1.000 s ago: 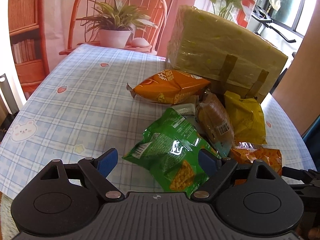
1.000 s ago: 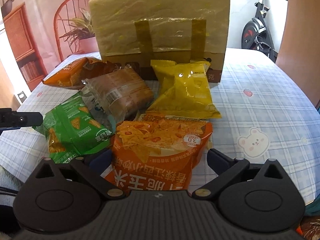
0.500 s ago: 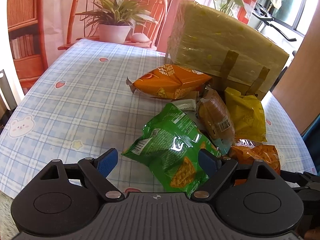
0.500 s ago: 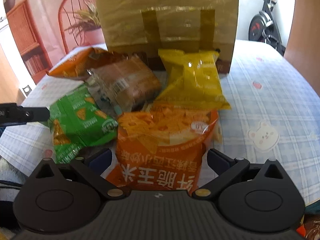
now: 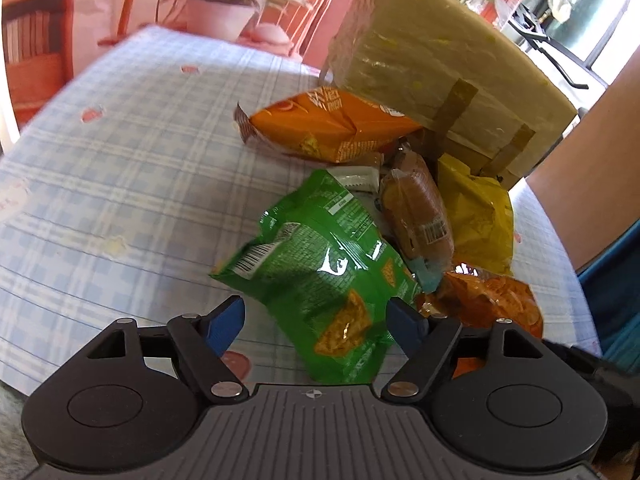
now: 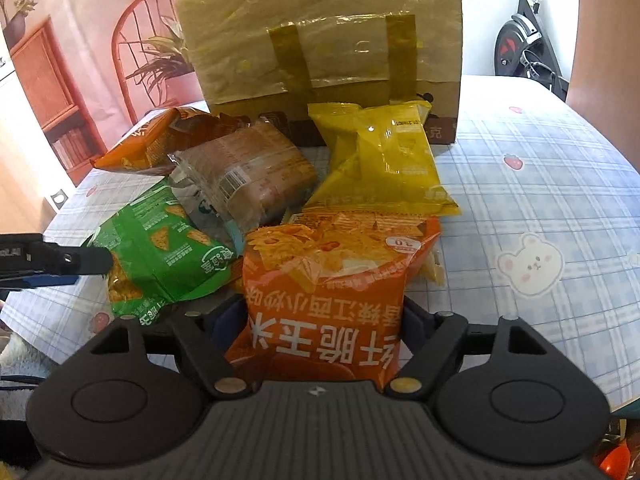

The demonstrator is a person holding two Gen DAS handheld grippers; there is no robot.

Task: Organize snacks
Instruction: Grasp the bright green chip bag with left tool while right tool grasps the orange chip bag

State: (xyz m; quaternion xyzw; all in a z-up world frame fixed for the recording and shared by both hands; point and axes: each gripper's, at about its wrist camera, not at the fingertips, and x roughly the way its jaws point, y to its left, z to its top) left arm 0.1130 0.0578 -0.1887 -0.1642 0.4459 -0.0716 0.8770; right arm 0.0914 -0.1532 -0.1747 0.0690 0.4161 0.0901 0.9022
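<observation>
Nearest to me, the right gripper (image 6: 324,320) is closing on the orange corn-snack bag (image 6: 332,300), a crinkly foil pouch with big white characters; its dark blue pads already sit against both side edges of the pouch. The left gripper (image 5: 316,320) is also narrowing, its blue pads (image 5: 224,324) on either side of the lower end of the glossy green chip bag (image 5: 320,276), the right one at the bag's edge, the left one still clear of it.

All places here are relative to the large yellow box (image 6: 320,44), a blocky carton wrapped in wrinkled plastic film with two olive tape strips. The snacks lie heaped in front of it on the table (image 6: 540,184), which is covered with a smooth pale blue plaid cloth printed with bears and strawberries. The green bag is farthest out from the box on its left; the orange corn bag is farthest out in the middle. Closer to the box sit a clear-wrapped brown bread loaf (image 6: 256,172) and a puffy yellow packet (image 6: 384,164). A second orange bag (image 5: 328,128), pillow-shaped, lies against the box's left corner.
</observation>
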